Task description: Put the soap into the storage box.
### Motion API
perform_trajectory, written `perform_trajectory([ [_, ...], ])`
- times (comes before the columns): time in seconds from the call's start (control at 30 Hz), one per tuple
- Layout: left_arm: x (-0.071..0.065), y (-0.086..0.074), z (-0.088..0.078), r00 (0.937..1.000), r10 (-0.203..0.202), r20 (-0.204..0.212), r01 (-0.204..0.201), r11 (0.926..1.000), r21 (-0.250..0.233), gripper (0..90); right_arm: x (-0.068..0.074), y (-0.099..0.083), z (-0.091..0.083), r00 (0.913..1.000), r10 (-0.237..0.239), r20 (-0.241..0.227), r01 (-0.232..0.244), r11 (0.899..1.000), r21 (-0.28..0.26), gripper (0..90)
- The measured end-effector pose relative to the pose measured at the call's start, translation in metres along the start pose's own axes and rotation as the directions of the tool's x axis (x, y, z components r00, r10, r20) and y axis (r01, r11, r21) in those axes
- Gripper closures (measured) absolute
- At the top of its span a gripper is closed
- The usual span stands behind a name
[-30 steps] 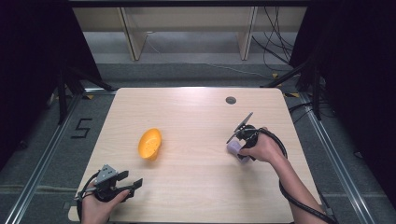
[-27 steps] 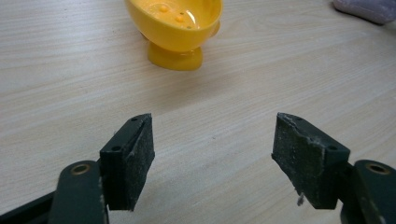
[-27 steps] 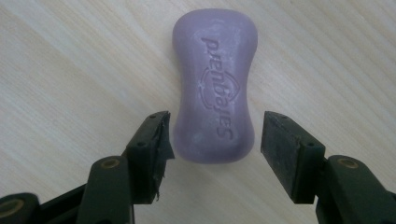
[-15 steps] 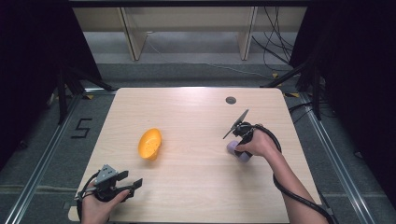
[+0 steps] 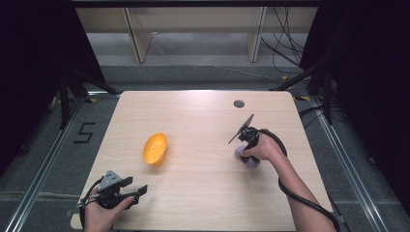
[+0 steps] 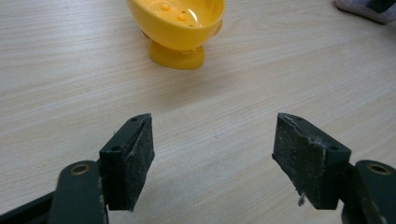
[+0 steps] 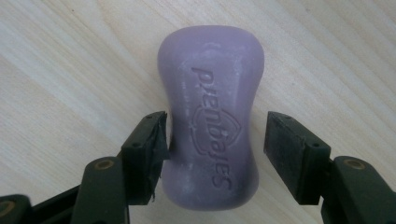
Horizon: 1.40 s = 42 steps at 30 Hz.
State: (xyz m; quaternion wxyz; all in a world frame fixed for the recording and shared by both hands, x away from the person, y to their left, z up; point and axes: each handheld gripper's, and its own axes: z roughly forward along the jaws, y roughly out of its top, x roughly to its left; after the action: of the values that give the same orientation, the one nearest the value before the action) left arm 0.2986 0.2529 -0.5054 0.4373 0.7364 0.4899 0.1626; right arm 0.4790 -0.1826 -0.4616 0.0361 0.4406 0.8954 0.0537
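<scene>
Right gripper [image 7: 215, 149] straddles purple soap bar [image 7: 212, 116], jaws parted, left pad touching. Left gripper [image 6: 215, 158] spread wide, empty; yellow cup [image 6: 180, 25] at 12 o'clock.

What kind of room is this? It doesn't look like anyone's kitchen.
Probably a lab or recording set-up rather than a home: a bare pale wooden table ringed by dark curtains, loose black cables on the grey floor behind, and a number 5 marked on the floor.

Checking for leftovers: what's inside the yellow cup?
The yellow cup lies tipped near the left hand-held gripper; its visible inside shows only small holes, nothing else. The deeper part is hidden.
</scene>
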Motion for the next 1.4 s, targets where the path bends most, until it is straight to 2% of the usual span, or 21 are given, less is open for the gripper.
perform_trajectory([
  [0.03, 0.000, 0.000, 0.000, 1.0000, -0.005, 0.002, 0.005, 1.0000, 0.000, 28.3, 0.000, 0.001, 0.001, 1.0000, -0.005, 0.003, 0.005, 1.000, 0.002, 39.9],
  [0.07, 0.000, 0.000, 0.000, 1.0000, -0.007, 0.002, 0.007, 1.0000, 0.001, 28.3, 0.002, 0.001, 0.001, 0.9996, 0.027, -0.002, -0.027, 1.000, 0.014, 40.0],
  [0.1, 0.000, -0.001, 0.001, 0.9999, -0.012, 0.009, 0.012, 0.9999, -0.006, 28.3, 0.000, 0.002, 0.002, 1.0000, -0.008, -0.004, 0.008, 1.000, 0.009, 40.2],
  [0.2, 0.000, 0.000, 0.001, 1.0000, -0.004, 0.007, 0.004, 1.0000, -0.005, 28.3, 0.002, 0.003, 0.004, 0.9997, 0.025, -0.001, -0.024, 0.999, 0.026, 41.2],
  [0.23, 0.000, 0.000, 0.001, 1.0000, -0.004, 0.007, 0.004, 1.0000, -0.005, 28.2, 0.000, 0.003, 0.006, 0.9999, -0.017, 0.002, 0.017, 1.000, 0.016, 41.8],
  [0.3, 0.000, 0.000, 0.001, 1.0000, -0.001, 0.007, 0.001, 1.0000, -0.001, 28.3, 0.001, 0.003, 0.006, 1.0000, 0.009, -0.001, -0.009, 1.000, 0.028, 42.6],
  [0.37, 0.000, 0.000, 0.001, 1.0000, -0.001, 0.008, 0.001, 1.0000, 0.001, 28.3, 0.001, 0.003, 0.007, 0.9999, -0.013, -0.003, 0.013, 1.000, 0.023, 44.6],
  [0.4, 0.000, 0.000, 0.001, 1.0000, -0.001, 0.005, 0.001, 1.0000, 0.002, 28.3, 0.004, 0.004, 0.007, 0.9996, 0.027, -0.007, -0.027, 0.999, 0.040, 45.4],
  [0.5, 0.000, 0.000, 0.001, 1.0000, 0.000, 0.008, 0.000, 1.0000, 0.002, 28.2, 0.005, 0.006, 0.008, 0.9998, 0.017, -0.010, -0.016, 0.999, 0.050, 46.8],
  [0.53, 0.000, 0.000, 0.001, 1.0000, 0.000, 0.008, 0.000, 1.0000, 0.001, 28.3, 0.003, 0.005, 0.010, 0.9999, -0.015, -0.006, 0.015, 0.999, 0.040, 47.1],
  [0.6, 0.000, 0.000, 0.001, 1.0000, -0.003, 0.009, 0.003, 1.0000, 0.000, 28.3, 0.005, 0.007, 0.009, 0.9999, 0.014, -0.005, -0.014, 0.998, 0.056, 47.7],
  [0.7, 0.000, -0.001, 0.001, 0.9999, -0.009, 0.009, 0.009, 1.0000, 0.000, 28.3, 0.005, 0.007, 0.010, 0.9998, 0.017, -0.008, -0.017, 0.998, 0.053, 48.0],
  [0.9, 0.001, 0.000, 0.001, 1.0000, 0.001, 0.008, -0.001, 1.0000, 0.002, 28.4, 0.001, 0.007, 0.011, 0.9997, -0.026, -0.002, 0.026, 0.999, 0.042, 48.0],
  [0.93, 0.001, 0.000, 0.001, 1.0000, 0.001, 0.008, -0.001, 1.0000, 0.001, 28.4, 0.003, 0.007, 0.011, 0.9999, -0.009, -0.011, 0.010, 0.999, 0.052, 48.0],
  [0.97, 0.000, -0.001, 0.001, 1.0000, -0.001, 0.010, 0.001, 1.0000, 0.001, 28.4, 0.001, 0.009, 0.010, 0.9994, -0.025, -0.023, 0.027, 0.998, 0.065, 48.1],
  [1.0, 0.000, -0.001, 0.001, 0.9999, -0.003, 0.010, 0.003, 1.0000, -0.001, 28.4, 0.004, 0.008, 0.011, 0.9998, 0.011, -0.016, -0.010, 0.998, 0.065, 48.1],
  [1.17, 0.001, -0.001, 0.001, 0.9999, -0.005, 0.016, 0.006, 1.0000, -0.004, 28.7, 0.003, 0.009, 0.012, 0.9996, 0.019, -0.020, -0.018, 0.997, 0.072, 48.0],
  [1.23, 0.001, 0.000, 0.000, 0.9999, -0.006, 0.015, 0.006, 1.0000, -0.002, 28.8, -0.001, 0.009, 0.014, 0.9994, -0.028, -0.019, 0.029, 0.998, 0.059, 48.0],
  [1.27, 0.001, 0.000, 0.000, 0.9999, -0.006, 0.015, 0.006, 1.0000, -0.002, 28.8, -0.001, 0.009, 0.014, 0.9995, -0.019, -0.026, 0.021, 0.998, 0.066, 48.0],
  [1.3, 0.001, 0.000, 0.000, 0.9999, -0.007, 0.014, 0.007, 1.0000, -0.003, 29.0, 0.002, 0.010, 0.013, 0.9996, 0.019, -0.022, -0.017, 0.997, 0.076, 48.1],
  [1.4, 0.001, 0.000, -0.001, 0.9999, -0.003, 0.016, 0.003, 1.0000, -0.007, 29.1, 0.000, 0.009, 0.013, 0.9995, -0.005, -0.030, 0.007, 0.998, 0.067, 48.8],
])
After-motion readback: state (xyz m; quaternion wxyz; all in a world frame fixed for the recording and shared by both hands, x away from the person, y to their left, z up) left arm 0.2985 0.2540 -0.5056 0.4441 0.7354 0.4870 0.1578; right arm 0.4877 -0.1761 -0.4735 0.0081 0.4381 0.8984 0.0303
